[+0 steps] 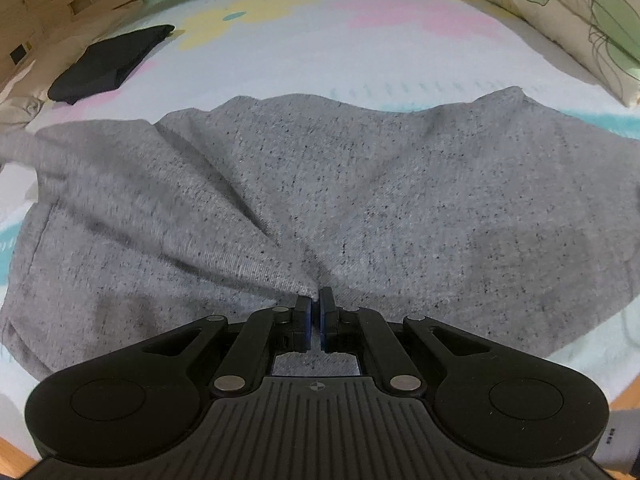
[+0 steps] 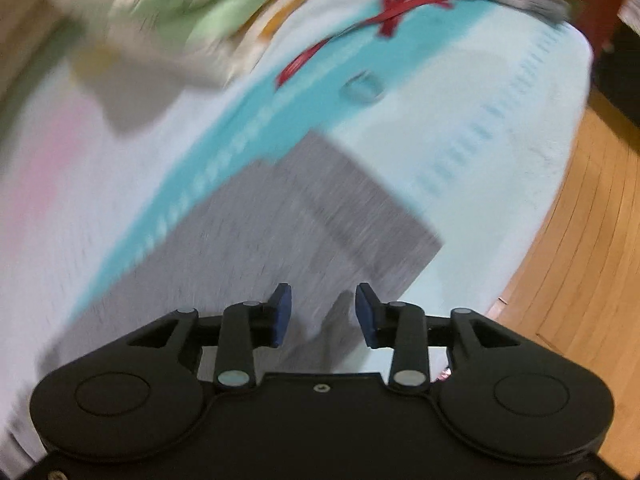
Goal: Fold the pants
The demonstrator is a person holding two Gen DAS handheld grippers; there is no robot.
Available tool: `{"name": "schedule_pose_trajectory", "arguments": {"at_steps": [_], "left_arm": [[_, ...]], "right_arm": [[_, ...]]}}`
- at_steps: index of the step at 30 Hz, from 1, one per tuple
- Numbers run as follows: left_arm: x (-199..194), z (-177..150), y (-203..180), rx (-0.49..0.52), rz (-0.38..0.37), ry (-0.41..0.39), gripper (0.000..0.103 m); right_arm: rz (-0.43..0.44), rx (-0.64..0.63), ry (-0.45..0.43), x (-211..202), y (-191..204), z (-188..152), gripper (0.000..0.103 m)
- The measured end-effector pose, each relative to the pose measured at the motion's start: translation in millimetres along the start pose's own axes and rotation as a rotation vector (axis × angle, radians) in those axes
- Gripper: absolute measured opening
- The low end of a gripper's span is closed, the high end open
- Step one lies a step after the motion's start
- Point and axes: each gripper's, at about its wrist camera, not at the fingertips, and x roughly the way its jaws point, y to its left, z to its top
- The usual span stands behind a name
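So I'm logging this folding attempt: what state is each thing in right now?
Speckled grey knit pants: spread on the bed, rumpled, one fold pinched up.
Left gripper: shut on the pants.
Right gripper: open, holding nothing, above the pants.
Black garment: folded, lying apart.
Pastel bedsheet: laid flat.

The pants (image 1: 360,184) are of grey speckled knit cloth and lie spread on the bed (image 1: 360,52), with soft wrinkles. One fold of the cloth is lifted into a ridge toward the near edge. In the blurred right wrist view one straight-edged end lies flat.
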Motion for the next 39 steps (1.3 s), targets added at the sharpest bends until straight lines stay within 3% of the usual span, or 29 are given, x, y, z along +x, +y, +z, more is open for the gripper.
{"name": "schedule_pose_trajectory", "arguments": {"at_steps": [5,15,17,18,19,21,25,27,30,32,34,36,39], "left_arm": [[2.0,-6.6,-1.7,0.010,0.006,-0.015,0.004],[-2.6,-20.1,1.9,-0.008,-0.008,-0.016,0.004],[-2.2,-19.5,4.3,-0.016,-0.016,-0.014,0.004],[-2.4,-18.7,5.2,-0.024,-0.023,-0.014,0.003],[-1.8,-16.5,6.6,-0.036,-0.029,-0.014,0.003],[-10.0,-14.9,12.4,-0.076,-0.044,-0.036,0.003],[-58.9,-15.0,7.9,-0.057,-0.041,-0.226,0.003],[-72.9,-19.4,3.9,-0.054,-0.080,-0.261,0.003],[-60.1,-27.1,-7.8,-0.024,-0.139,-0.172,0.003],[-37.0,-33.9,-15.0,-0.017,-0.138,-0.069,0.003],[-19.3,-39.5,-18.7,-0.006,-0.129,-0.006,0.004],[-19.7,-42.4,-19.9,0.011,-0.120,-0.022,0.004],[-32.1,-43.1,-19.7,-0.007,-0.130,-0.049,0.003]], "right_arm": [[0.041,0.099,-0.015,2.6,-27.5,7.8,0.047],[0.083,0.052,0.087,24.0,-13.8,-1.2,0.048],[0.056,0.065,0.123,31.7,-12.7,-2.2,0.043],[0.054,0.083,0.135,34.7,-13.2,-2.9,0.035],[0.057,0.098,0.135,35.2,-13.5,-2.9,0.020],[0.038,0.074,0.096,29.0,-8.2,-1.3,0.010],[0.108,-0.024,-0.079,-14.6,8.3,-0.7,0.009],[0.126,-0.063,-0.191,-41.7,12.4,-3.9,0.009],[0.044,-0.101,-0.245,-52.6,11.5,-4.7,0.009],[-0.040,-0.094,-0.201,-36.3,6.1,1.2,0.009],[-0.110,-0.092,-0.102,-9.5,-1.2,4.8,0.009],[-0.143,-0.070,-0.027,9.4,-9.4,4.9,0.009],[-0.143,-0.076,-0.027,7.2,-12.4,0.2,0.009]]}}
